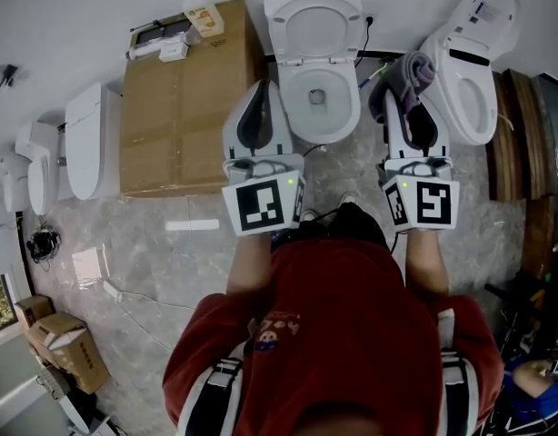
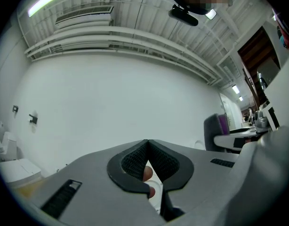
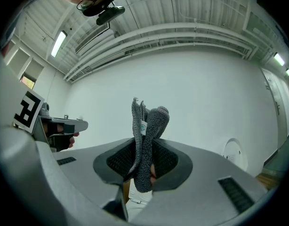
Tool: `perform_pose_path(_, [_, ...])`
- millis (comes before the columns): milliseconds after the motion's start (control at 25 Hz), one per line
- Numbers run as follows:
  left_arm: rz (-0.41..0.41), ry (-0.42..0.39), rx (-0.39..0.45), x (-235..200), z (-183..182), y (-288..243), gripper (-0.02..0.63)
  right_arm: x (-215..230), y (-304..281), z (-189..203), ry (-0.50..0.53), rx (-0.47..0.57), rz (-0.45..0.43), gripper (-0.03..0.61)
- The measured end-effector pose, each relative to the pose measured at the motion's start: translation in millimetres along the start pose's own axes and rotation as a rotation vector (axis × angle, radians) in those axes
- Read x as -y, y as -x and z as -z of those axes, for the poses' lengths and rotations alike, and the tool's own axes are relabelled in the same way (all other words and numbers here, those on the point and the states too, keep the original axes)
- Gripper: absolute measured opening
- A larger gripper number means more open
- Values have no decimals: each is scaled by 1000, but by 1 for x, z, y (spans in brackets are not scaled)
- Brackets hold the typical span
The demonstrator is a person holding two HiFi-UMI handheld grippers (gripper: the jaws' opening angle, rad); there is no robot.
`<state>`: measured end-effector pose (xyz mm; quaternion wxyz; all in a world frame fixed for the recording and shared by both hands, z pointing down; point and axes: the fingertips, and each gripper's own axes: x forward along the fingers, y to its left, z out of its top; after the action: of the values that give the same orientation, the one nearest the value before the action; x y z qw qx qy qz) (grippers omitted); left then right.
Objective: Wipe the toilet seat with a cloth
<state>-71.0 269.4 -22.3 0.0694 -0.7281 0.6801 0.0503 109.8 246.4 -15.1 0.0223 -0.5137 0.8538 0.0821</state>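
Observation:
A white toilet (image 1: 297, 107) stands against the far wall in the head view, its lid (image 1: 313, 24) raised. My left gripper (image 1: 258, 89) is held in front of the bowl's left side, jaws shut with nothing between them; in the left gripper view the left gripper (image 2: 147, 144) points at the bare wall. My right gripper (image 1: 394, 96) is right of the bowl, shut on a grey and purple cloth (image 1: 409, 73). In the right gripper view the cloth (image 3: 149, 121) sticks up out of the right gripper (image 3: 143, 142). Both grippers are above the floor and apart from the toilet.
A second white toilet (image 1: 470, 71) stands at the right, close to the cloth. A large cardboard box (image 1: 184, 98) sits left of the middle toilet, with more white toilets (image 1: 88, 139) beyond it. Small boxes (image 1: 65, 348) and cables lie on the marble floor at the lower left.

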Motion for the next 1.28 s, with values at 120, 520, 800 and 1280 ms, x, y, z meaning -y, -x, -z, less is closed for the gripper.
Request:
perform_pose_path(120, [-2,18,-6,4,7,-24,12,14,-21,13,1,-11,-4,95])
perform_pose_path(520, [-41,-5,-13,18,44,-163,12,105,-136,63,-3,-34,-5,95])
perform_pose_path(800, [-69,-11,-40,32,73,-243,12,163,-202,96,-36,-58,-25,95])
perform_pose_path(1280, [-121,-15,-57,0,141,-291,12,152,-261,176,-67,-136,-99,95])
